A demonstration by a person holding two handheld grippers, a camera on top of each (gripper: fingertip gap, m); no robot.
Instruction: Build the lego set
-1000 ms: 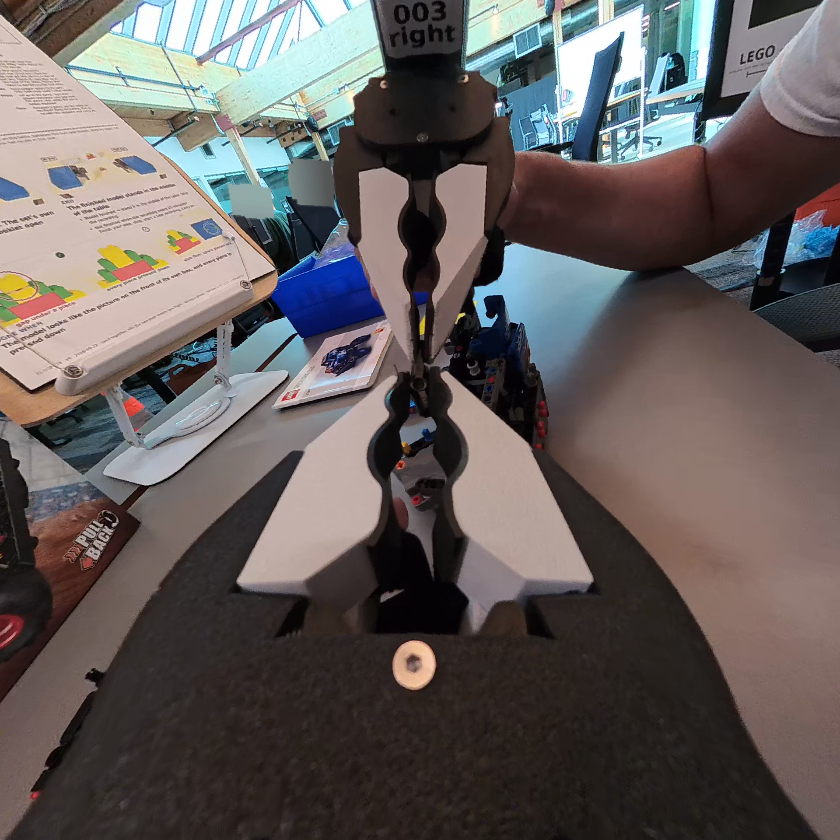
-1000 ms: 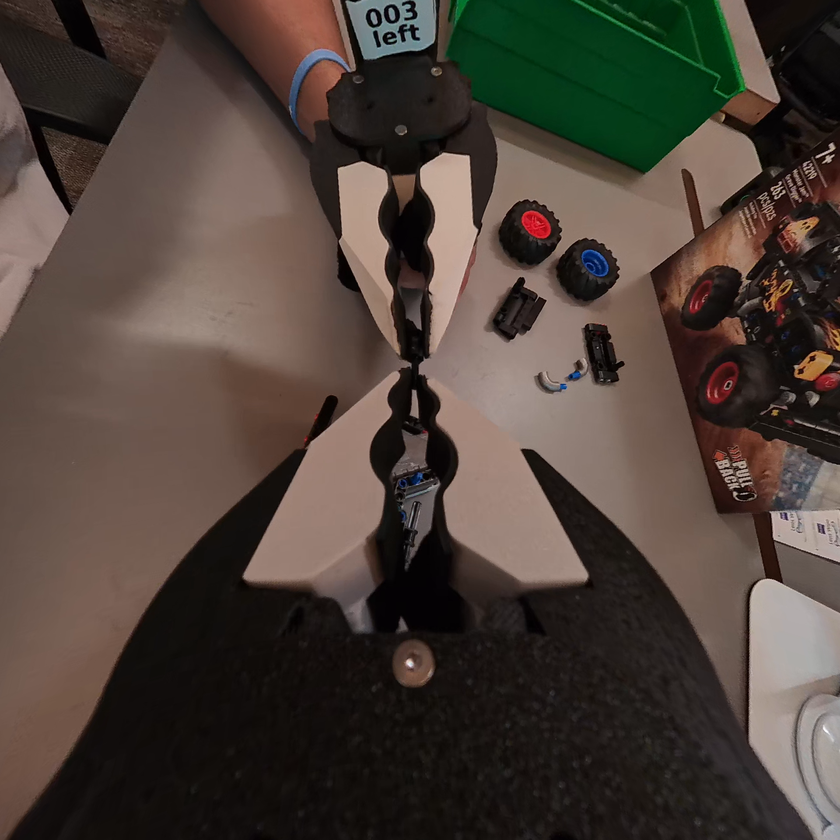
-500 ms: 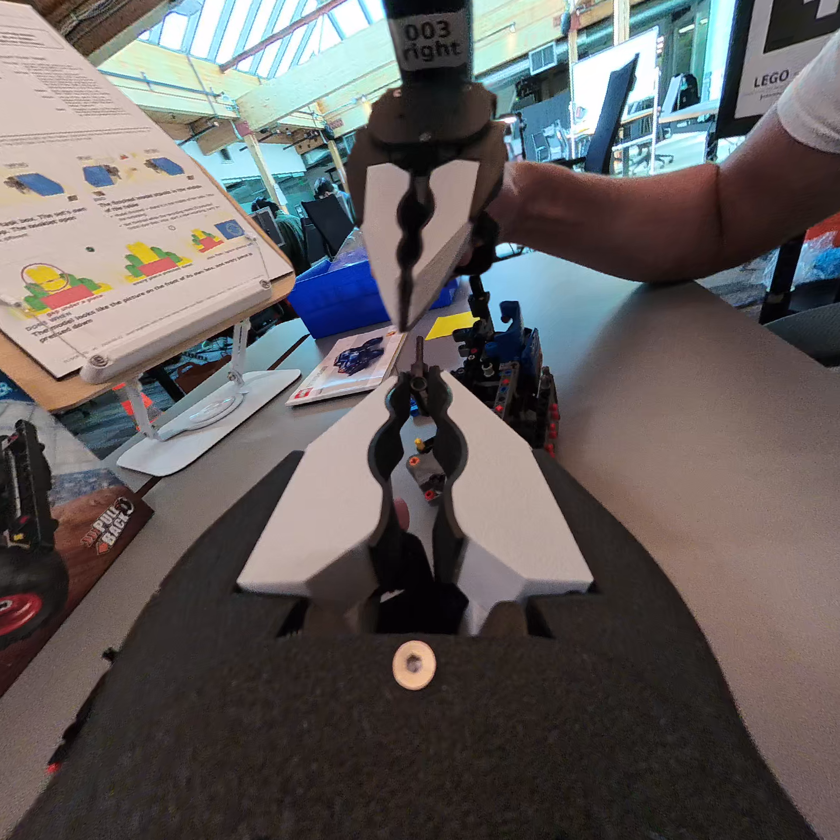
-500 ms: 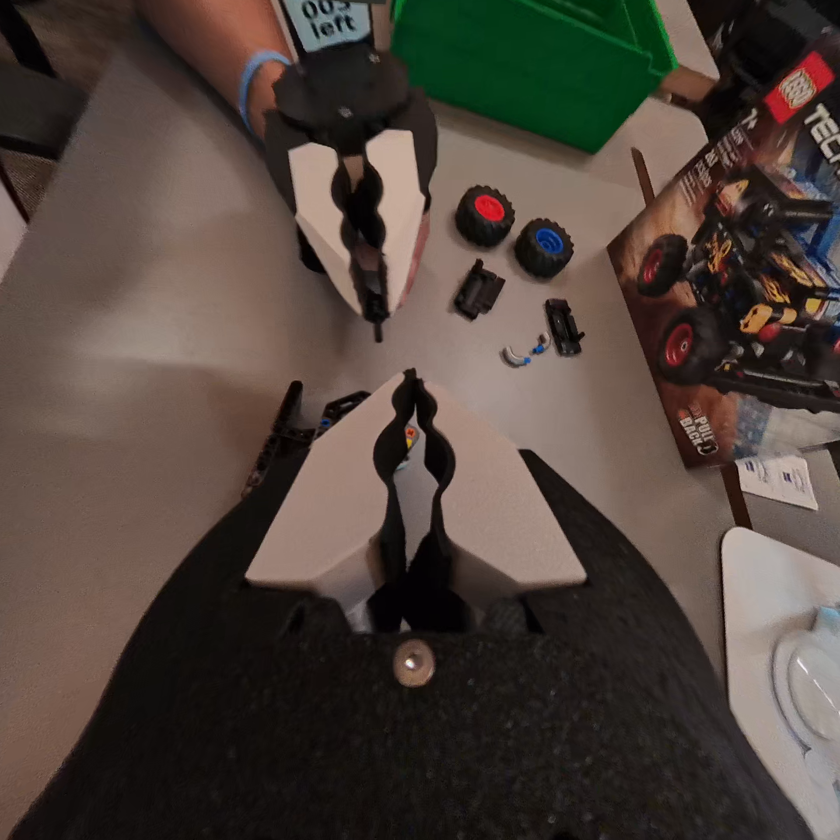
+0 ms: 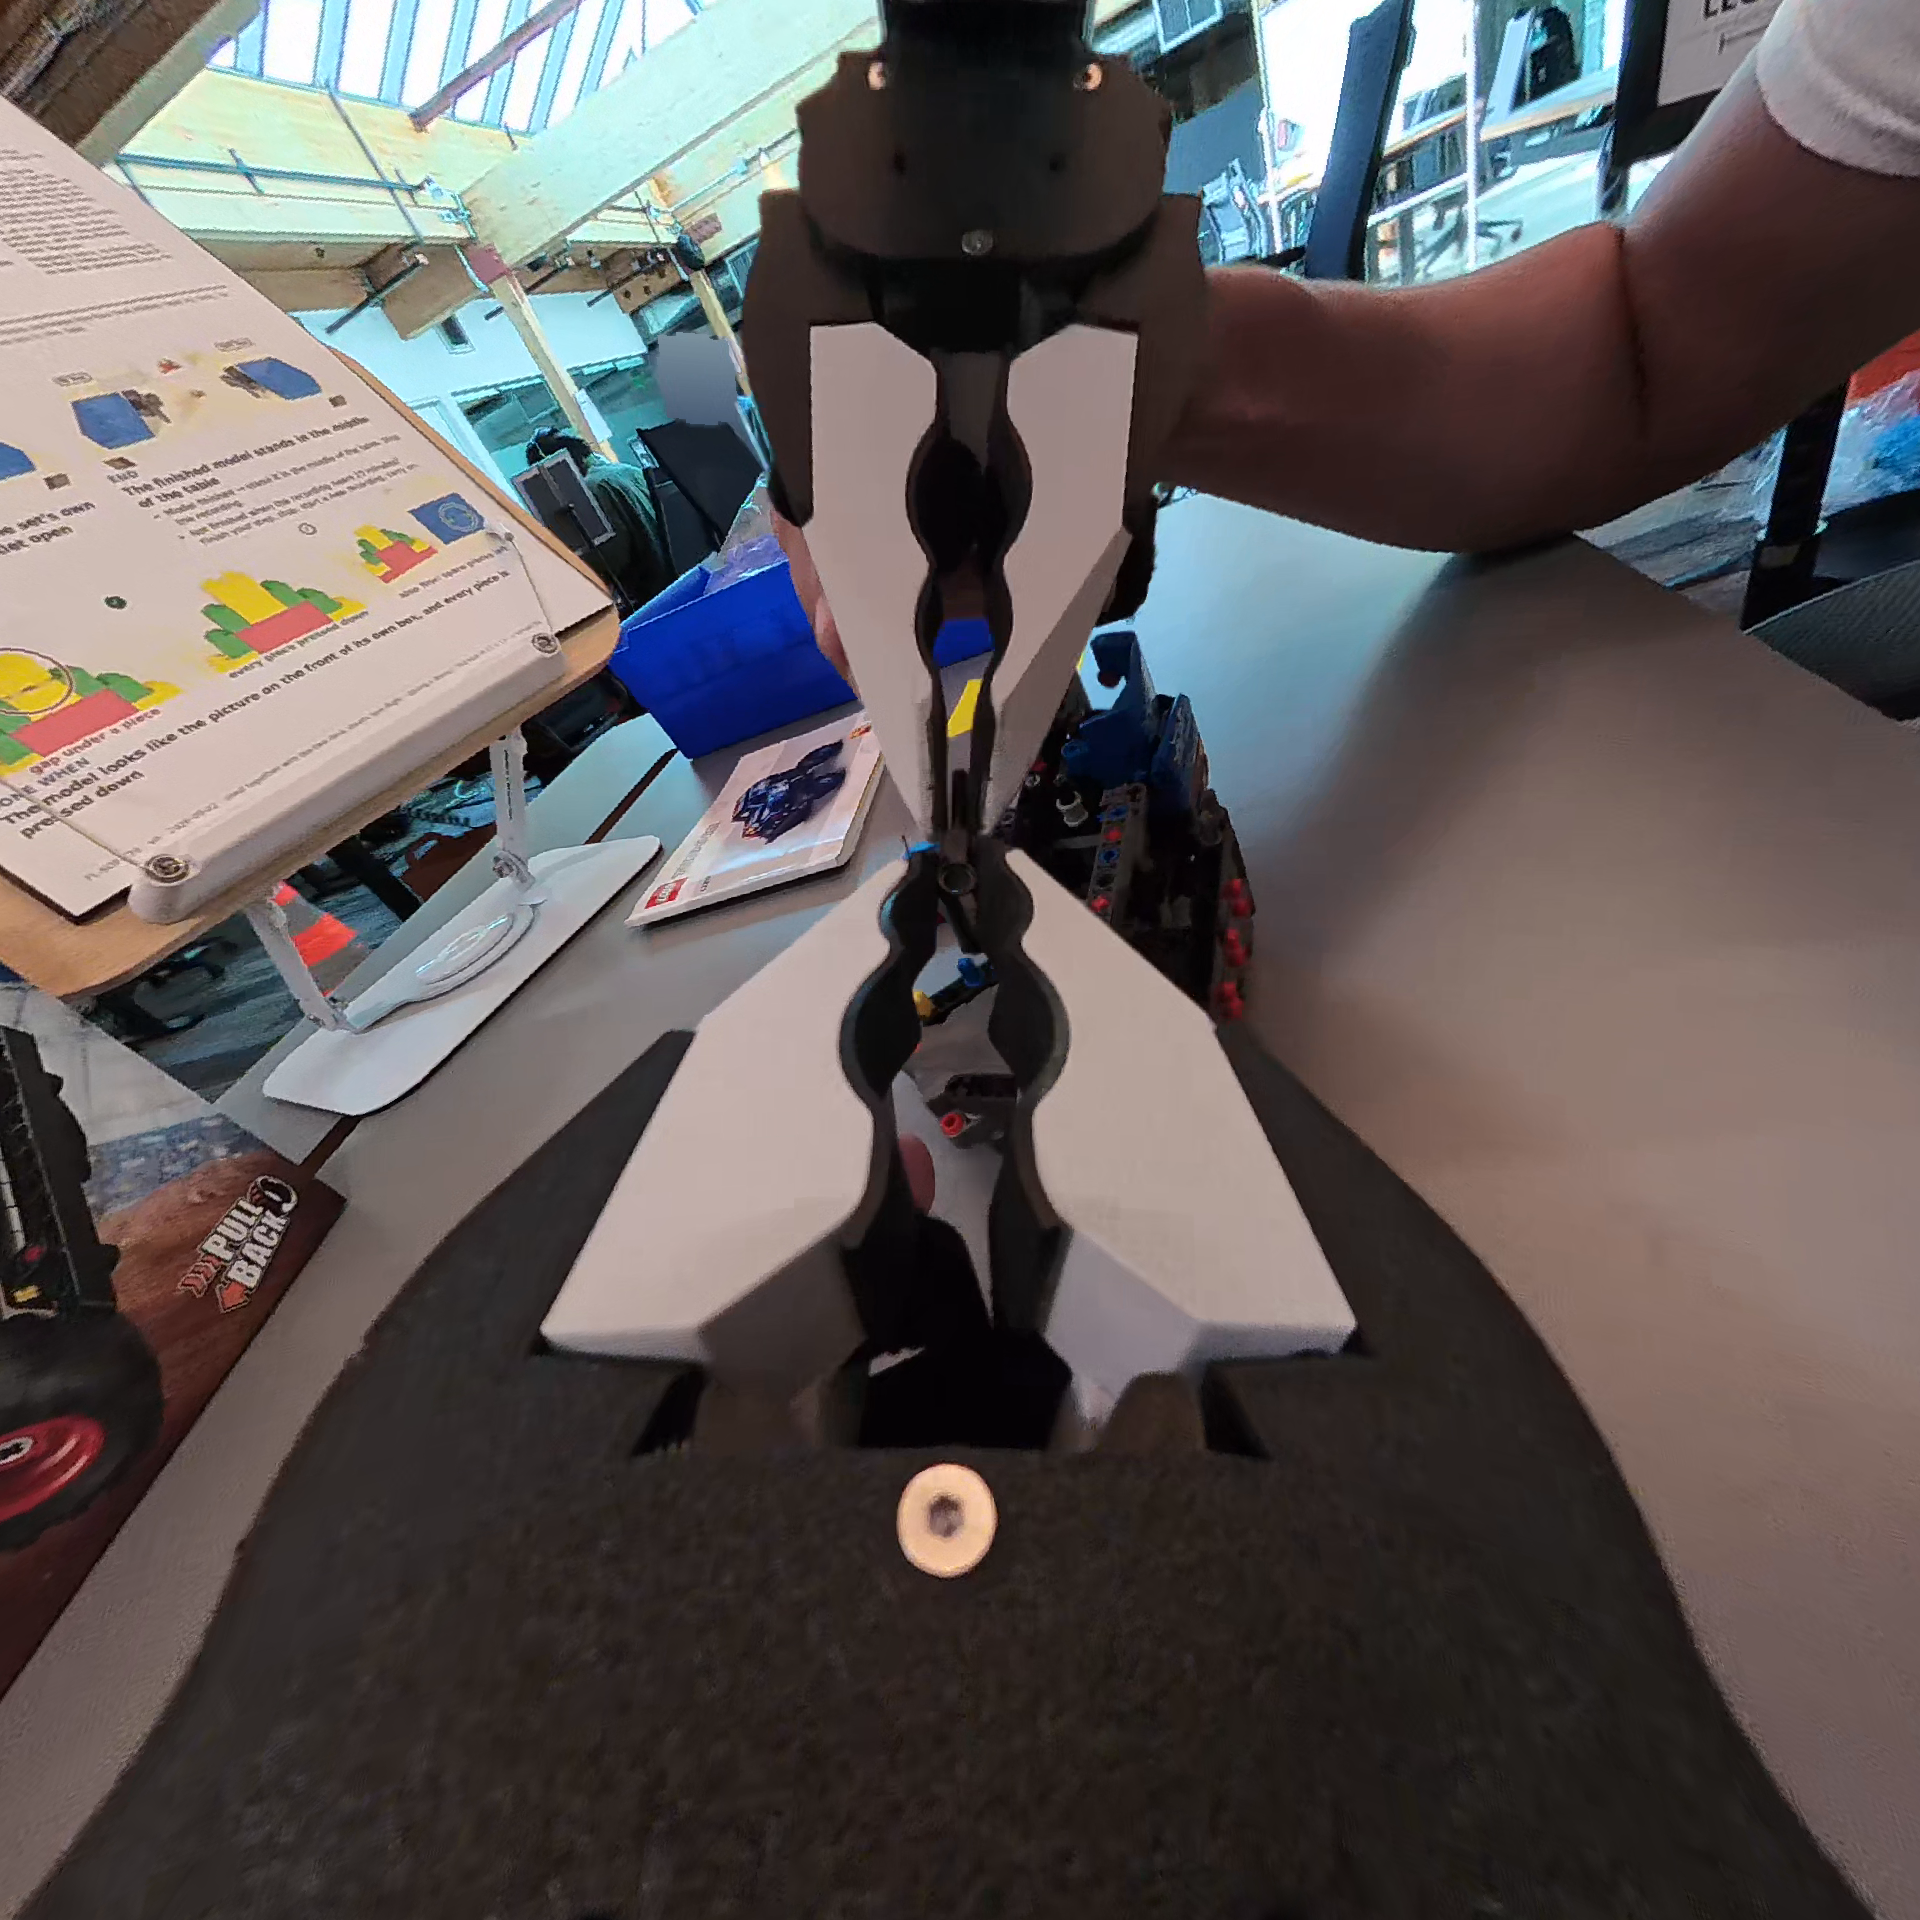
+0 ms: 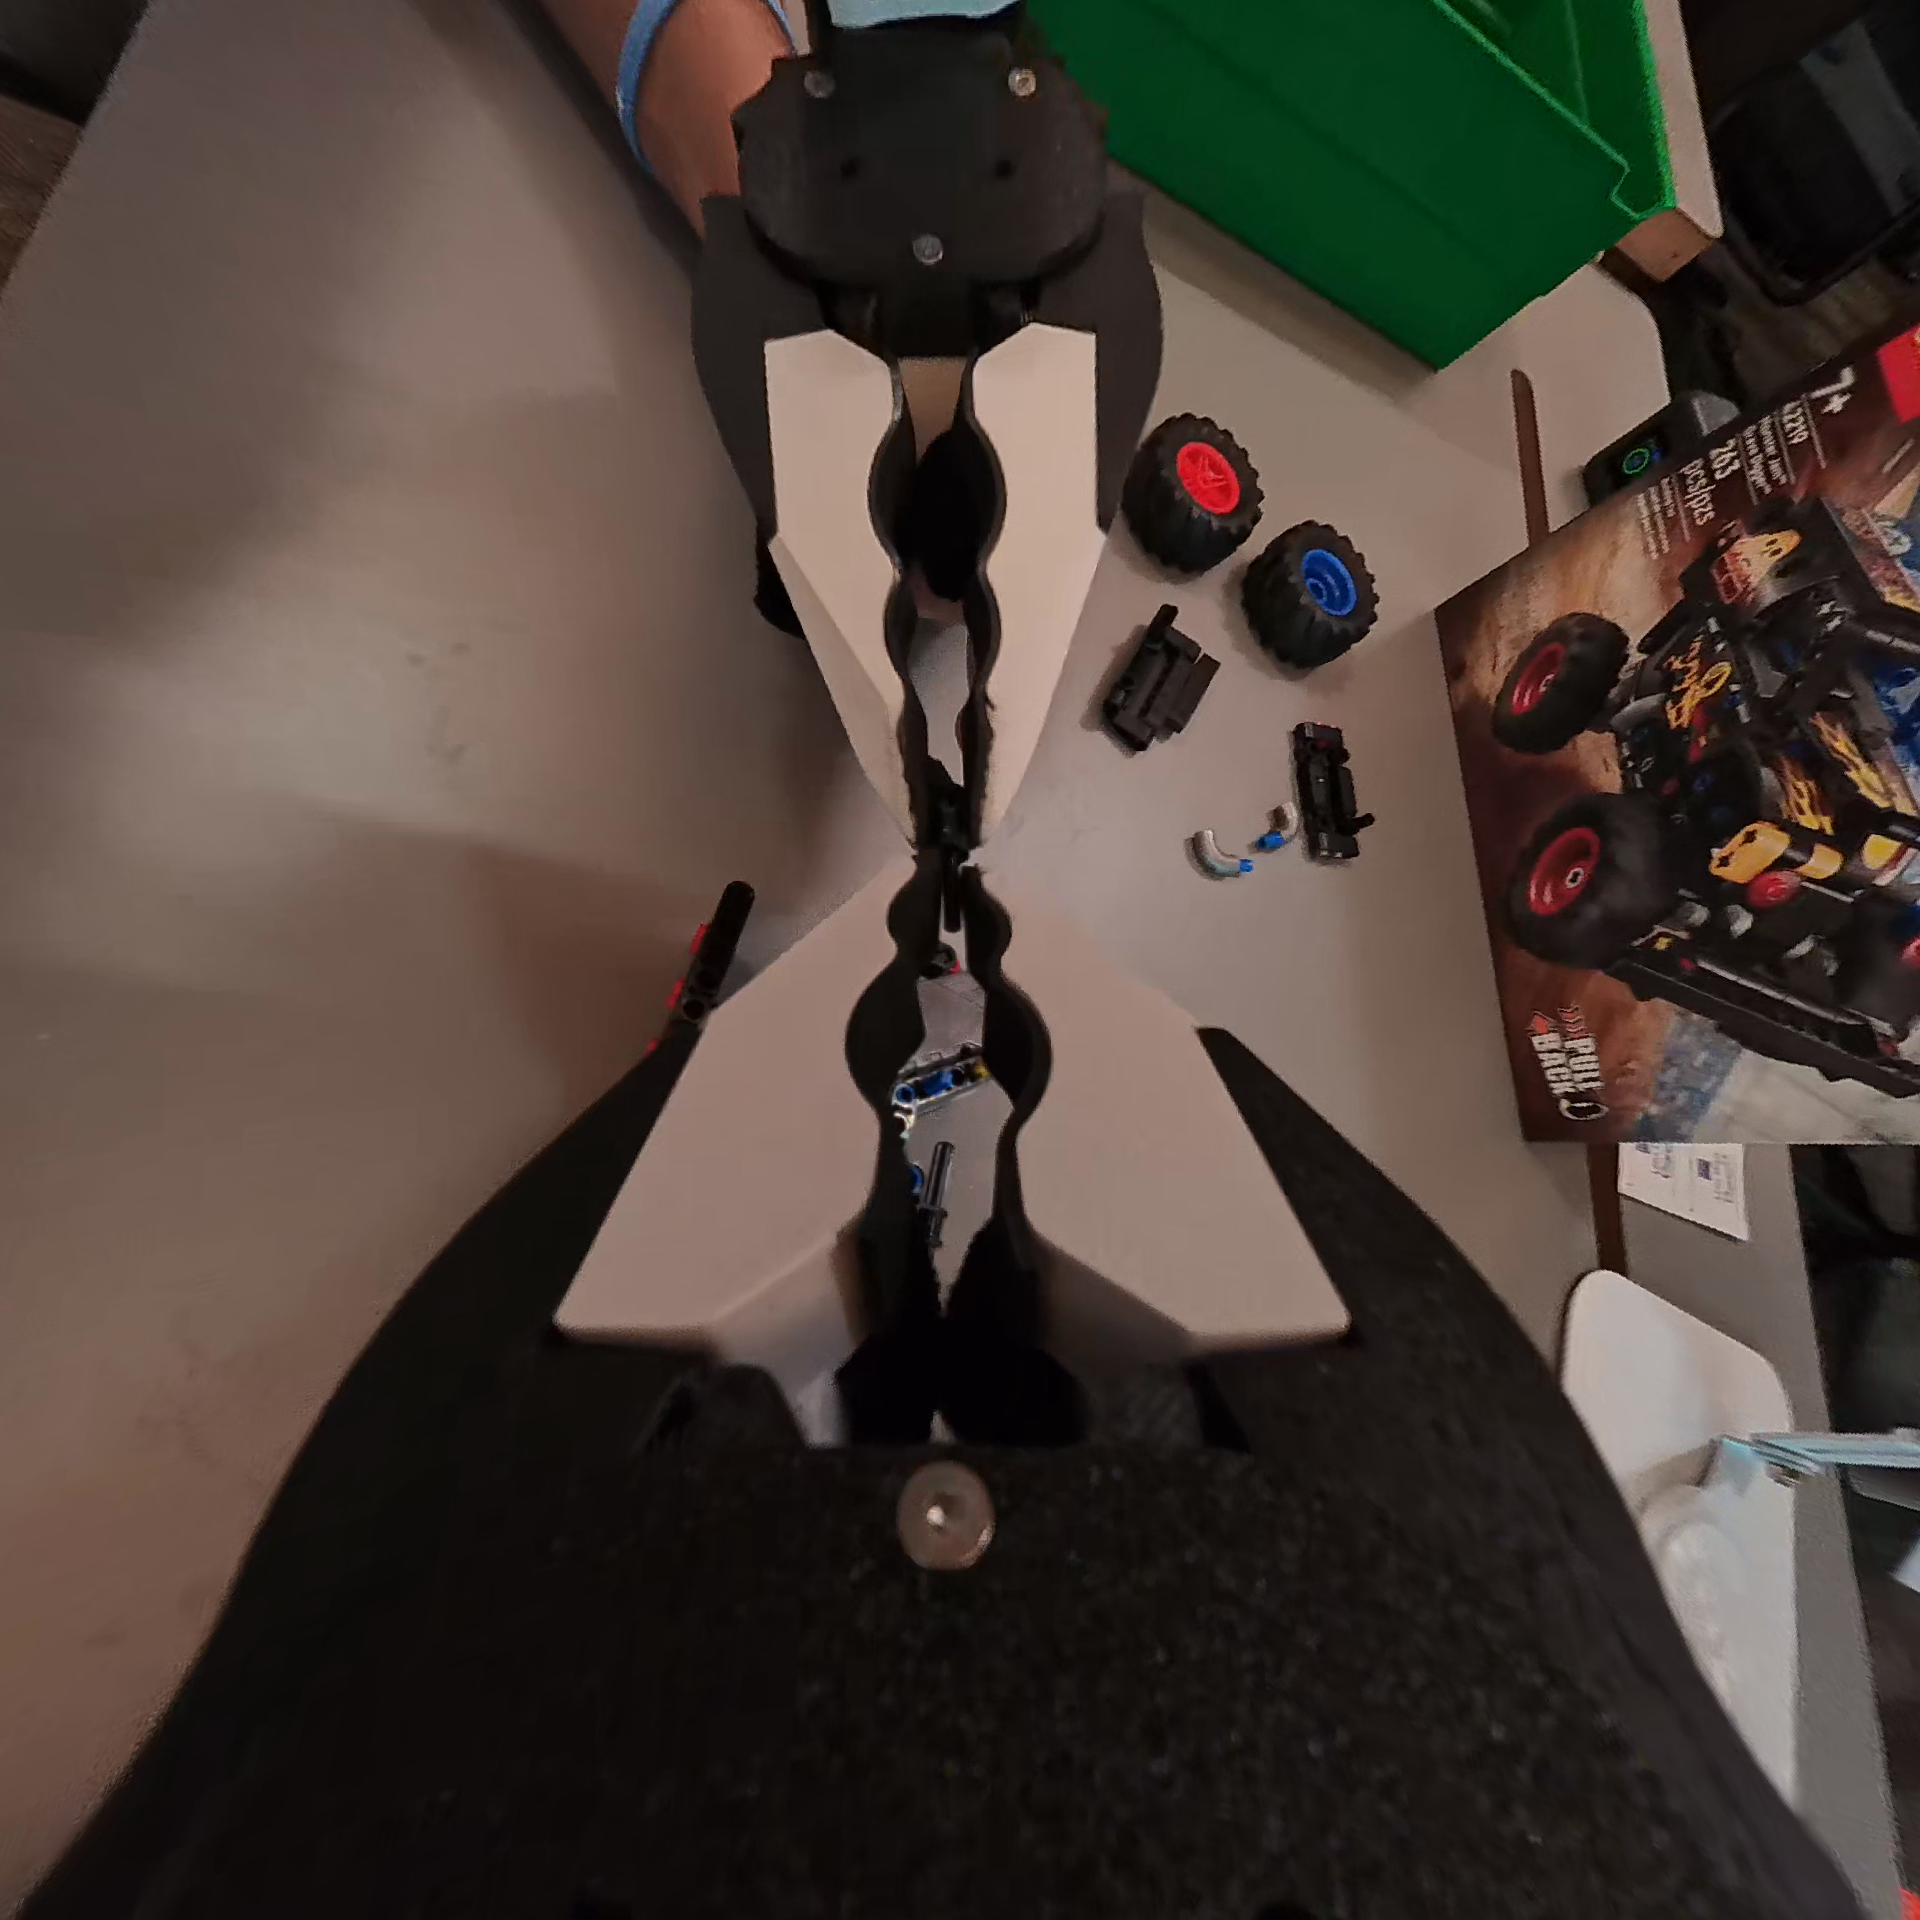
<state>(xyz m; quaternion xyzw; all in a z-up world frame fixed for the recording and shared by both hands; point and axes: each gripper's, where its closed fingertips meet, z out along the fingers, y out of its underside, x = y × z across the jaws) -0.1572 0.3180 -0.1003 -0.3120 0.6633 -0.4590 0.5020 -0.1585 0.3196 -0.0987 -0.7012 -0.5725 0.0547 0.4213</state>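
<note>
Between both grippers' meeting tips, small black pin, thin, short.

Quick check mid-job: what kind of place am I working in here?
Probably a shared workshop or open office set up for toy-brick building: a grey table with loose wheels, an instruction sheet on a stand, and desks and chairs under skylights behind.
</note>
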